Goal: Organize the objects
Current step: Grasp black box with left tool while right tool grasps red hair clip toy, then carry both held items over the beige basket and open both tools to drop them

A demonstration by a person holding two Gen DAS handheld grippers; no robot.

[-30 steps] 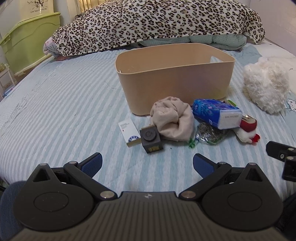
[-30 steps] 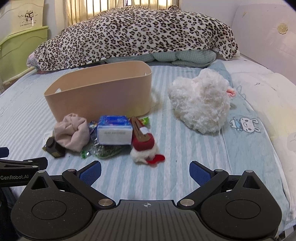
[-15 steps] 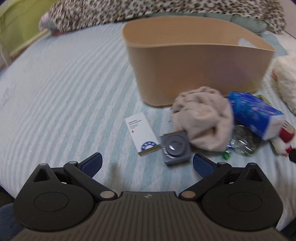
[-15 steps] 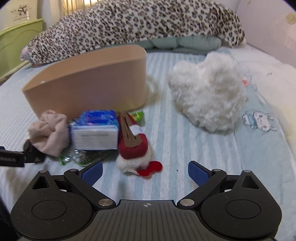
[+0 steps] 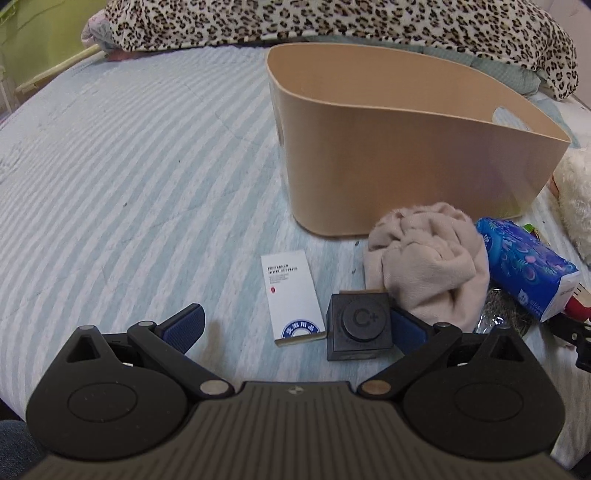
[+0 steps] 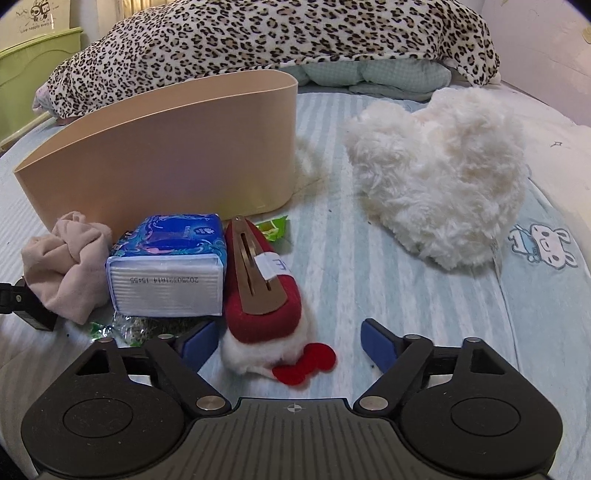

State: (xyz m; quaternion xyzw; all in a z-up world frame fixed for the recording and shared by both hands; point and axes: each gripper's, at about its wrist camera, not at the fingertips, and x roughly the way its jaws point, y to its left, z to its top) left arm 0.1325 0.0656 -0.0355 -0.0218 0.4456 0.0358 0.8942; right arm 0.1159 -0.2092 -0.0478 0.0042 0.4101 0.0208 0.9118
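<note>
A tan bin (image 5: 406,147) stands on the striped bed; it also shows in the right wrist view (image 6: 166,155). My left gripper (image 5: 295,325) is open, low over the bed, with a white card box (image 5: 293,295) and a black cube (image 5: 358,326) between its fingers; the right pad touches or hides behind the cube. My right gripper (image 6: 288,343) is open around a red and white plush hair clip (image 6: 266,299). A beige cloth (image 5: 428,266), a blue tissue pack (image 6: 170,269) and a foil packet (image 6: 144,326) lie beside them.
A white fluffy plush (image 6: 443,166) lies right of the bin. A leopard blanket (image 6: 277,33) is heaped at the back. A green storage box (image 6: 33,70) stands at the far left. A green wrapper (image 6: 273,227) lies by the bin.
Both grippers moved forward and down toward the pile. The card box and cube now sit between the left fingers, the hair clip between the right fingers.
</note>
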